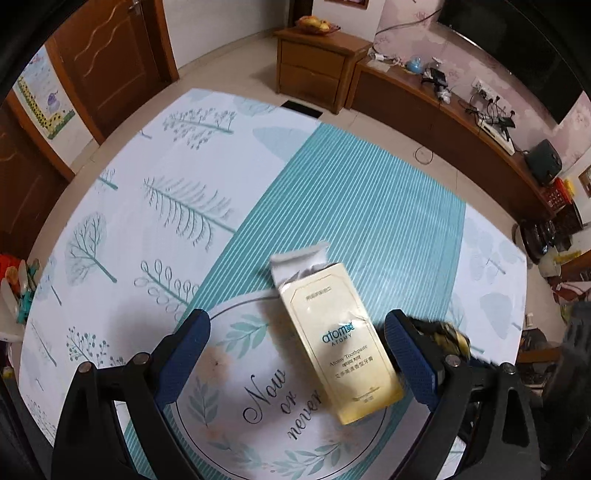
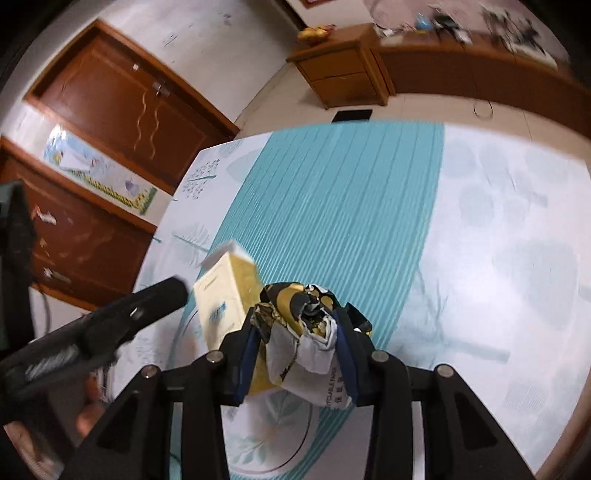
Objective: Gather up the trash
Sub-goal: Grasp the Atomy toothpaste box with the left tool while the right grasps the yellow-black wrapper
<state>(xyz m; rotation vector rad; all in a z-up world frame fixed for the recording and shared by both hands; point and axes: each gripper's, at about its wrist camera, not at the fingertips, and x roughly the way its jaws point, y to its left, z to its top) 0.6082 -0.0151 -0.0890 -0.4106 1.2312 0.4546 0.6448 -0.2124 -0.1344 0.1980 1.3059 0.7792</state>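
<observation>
A table [image 1: 258, 177] with a teal-and-white printed cloth filled both frames. Lower centre of the left view, a cream toothpaste box [image 1: 340, 343] lay between the wide-apart fingers of the left gripper [image 1: 295, 354]. Lower centre of the right view, the right gripper [image 2: 299, 354] pinched a crumpled wrapper [image 2: 303, 332].

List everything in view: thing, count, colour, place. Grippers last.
toothpaste box: one, cream, open flap, on the table between the left fingers.
crumpled wrapper: one, black, yellow and white, clamped in the right gripper.
tablecloth: one, white with teal stripes, over the table.
fruit bowl: one, on the wooden cabinet.
wooden cabinet: one, brown, far wall.
wooden doors: two, brown, left.
left gripper: one, black with blue pads, open around the box.
right gripper: one, black with blue pads, shut.
</observation>
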